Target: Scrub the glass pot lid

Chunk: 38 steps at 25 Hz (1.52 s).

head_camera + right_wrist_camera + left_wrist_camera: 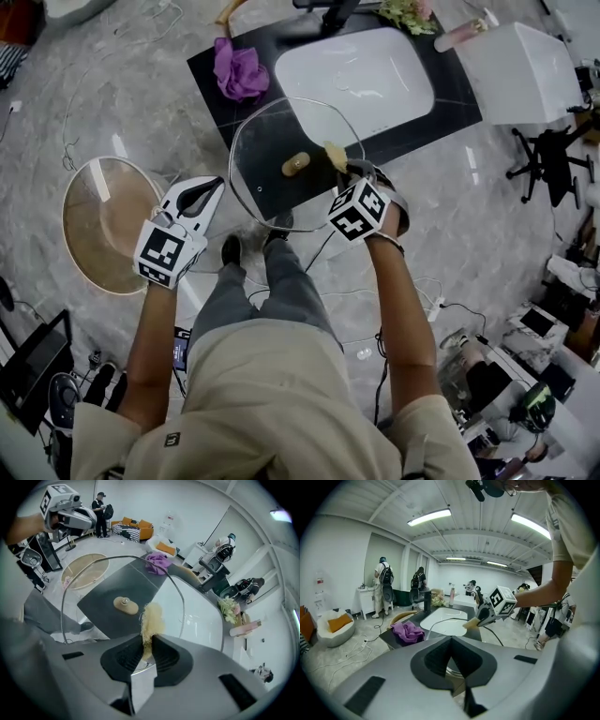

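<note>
Lid [267, 141] of glass upheld over the desk [211, 66]. Left hand-held gripper [216, 187] pinches its rim at 9 o'clock; right hand-held gripper [345, 171] pinches a sponge [334, 152] at 3 o'clock.

Both forearms reach forward from the torso, the left arm [150, 328] at the near left and the right arm [405, 300] slightly farther out. The left gripper [214, 187] points toward the far right, its jaws closed on the rim of the glass pot lid [272, 141]. The right gripper [345, 169] points toward the far left, marker cube uppermost, its jaws clamped on a yellow scrub pad [335, 152].
</note>
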Available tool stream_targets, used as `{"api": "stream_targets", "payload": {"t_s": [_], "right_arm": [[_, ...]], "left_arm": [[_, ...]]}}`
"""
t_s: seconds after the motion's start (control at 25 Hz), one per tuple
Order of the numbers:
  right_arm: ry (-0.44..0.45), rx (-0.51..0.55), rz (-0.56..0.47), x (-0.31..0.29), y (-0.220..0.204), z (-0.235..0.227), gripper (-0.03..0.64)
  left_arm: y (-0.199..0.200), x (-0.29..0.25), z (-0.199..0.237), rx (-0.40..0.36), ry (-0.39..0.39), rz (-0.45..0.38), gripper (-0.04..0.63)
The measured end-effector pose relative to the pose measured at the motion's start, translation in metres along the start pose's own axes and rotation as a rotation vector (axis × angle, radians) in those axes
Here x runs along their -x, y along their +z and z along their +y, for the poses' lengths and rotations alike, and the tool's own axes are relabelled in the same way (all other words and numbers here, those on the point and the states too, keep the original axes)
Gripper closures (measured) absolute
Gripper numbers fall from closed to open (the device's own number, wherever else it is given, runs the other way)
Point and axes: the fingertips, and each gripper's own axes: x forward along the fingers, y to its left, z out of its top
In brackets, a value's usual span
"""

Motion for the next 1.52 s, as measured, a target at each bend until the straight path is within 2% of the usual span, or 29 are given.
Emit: {"api": "stream_targets", "payload": {"t_s": [0.4,0.92,1.24,1.52], "right_arm": [[-0.022,-0.013,0.039,-0.013,-0.009,-0.008,0.563],[-0.038,-0.033,0.032,-0.004,-0.006,-0.009,0.563],[-0.088,-0.083,-0.014,0.036,0.003,-0.022,0.563],[-0.170,-0.181,-0.117,0.095,0.030,-0.027,0.563]], "left_arm": [[-0.009,0.013,0.002,0.012,0.001,0.006,0.581],[0.004,0.025,0.000,-0.011,-0.001,-0.010,0.581],[0.026,0.042,-0.002,-0.064,0.003,-0.037,0.581],[0.049,0.069,0.007,-0.052,-0.026,-0.087,0.581]]}}
